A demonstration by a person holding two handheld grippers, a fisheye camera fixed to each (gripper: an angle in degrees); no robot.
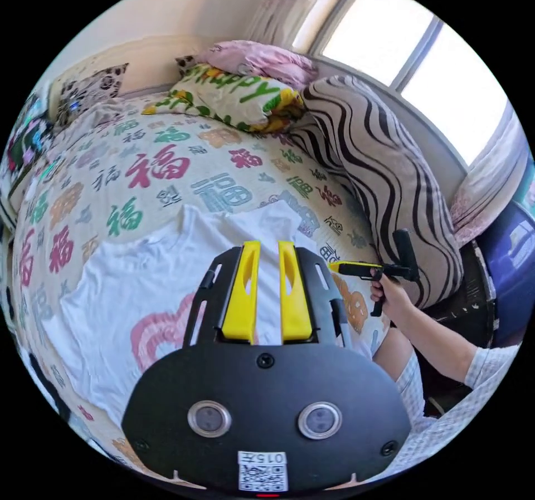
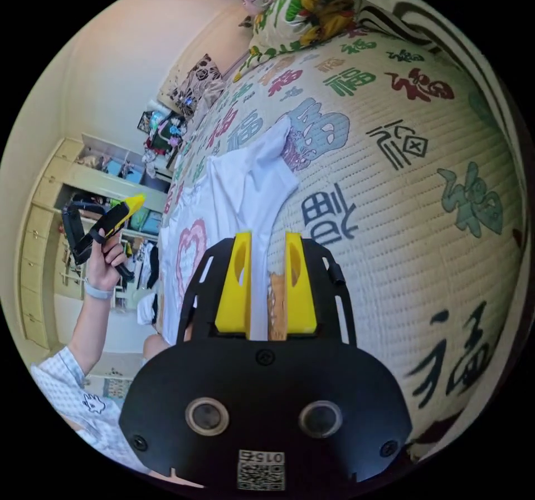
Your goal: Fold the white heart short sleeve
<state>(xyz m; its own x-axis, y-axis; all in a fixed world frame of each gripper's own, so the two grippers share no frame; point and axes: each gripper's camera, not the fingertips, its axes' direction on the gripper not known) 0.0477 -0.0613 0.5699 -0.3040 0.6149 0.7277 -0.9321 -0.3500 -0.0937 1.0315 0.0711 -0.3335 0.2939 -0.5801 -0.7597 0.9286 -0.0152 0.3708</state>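
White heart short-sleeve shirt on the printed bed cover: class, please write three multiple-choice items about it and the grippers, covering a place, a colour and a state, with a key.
1. Where does the white short-sleeve shirt with the heart print lie?
A. spread on the quilted bed cover with printed characters
B. on the striped cushion
C. on the floor

2. What colour is the heart print?
A. green
B. pink
C. black

3. How do the left gripper and right gripper stand?
A. both clamped on a sleeve
B. one holding a pillow
C. both with jaws apart, holding nothing

Key: 1 A, the shirt lies flat on the cover; 2 B, the heart outline is pink; 3 C, a gap shows between each pair of yellow jaws.
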